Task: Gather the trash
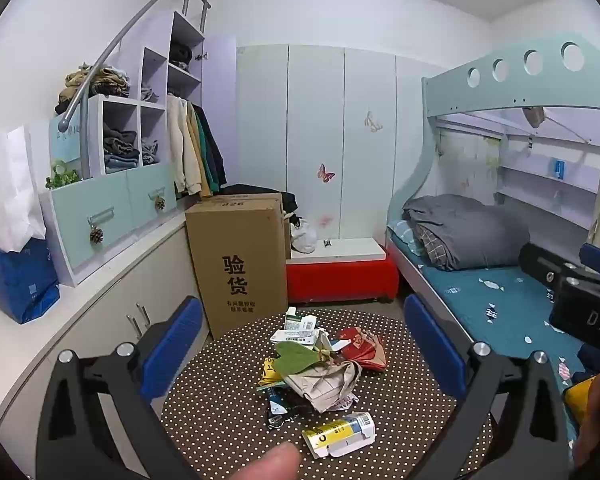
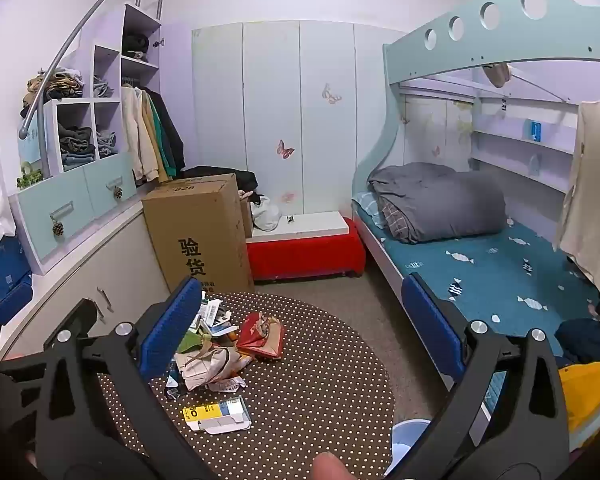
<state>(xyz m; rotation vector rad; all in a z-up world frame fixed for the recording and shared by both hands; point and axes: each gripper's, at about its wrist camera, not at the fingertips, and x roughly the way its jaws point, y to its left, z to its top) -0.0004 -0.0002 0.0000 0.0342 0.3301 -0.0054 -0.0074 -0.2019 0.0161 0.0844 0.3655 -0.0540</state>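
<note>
A heap of trash (image 1: 320, 364) lies on a round table with a brown polka-dot cloth (image 1: 220, 400): crumpled paper, a green leaf (image 1: 296, 356), red packaging (image 1: 360, 344), small cartons. A flattened yellow-and-blue box (image 1: 340, 434) lies nearest me. My left gripper (image 1: 304, 344) is open, held above the table with the heap showing between its blue fingers (image 1: 172, 344). In the right wrist view the same heap (image 2: 220, 352) and the box (image 2: 216, 414) lie left of centre. My right gripper (image 2: 300, 324) is open over the table, nothing in it.
A tall cardboard box (image 1: 236, 264) stands beyond the table, a red bench (image 1: 340, 276) behind it. A bunk bed (image 1: 500, 280) runs along the right, white cabinets (image 1: 100, 300) along the left. A pale blue bin rim (image 2: 410, 434) shows beside the table.
</note>
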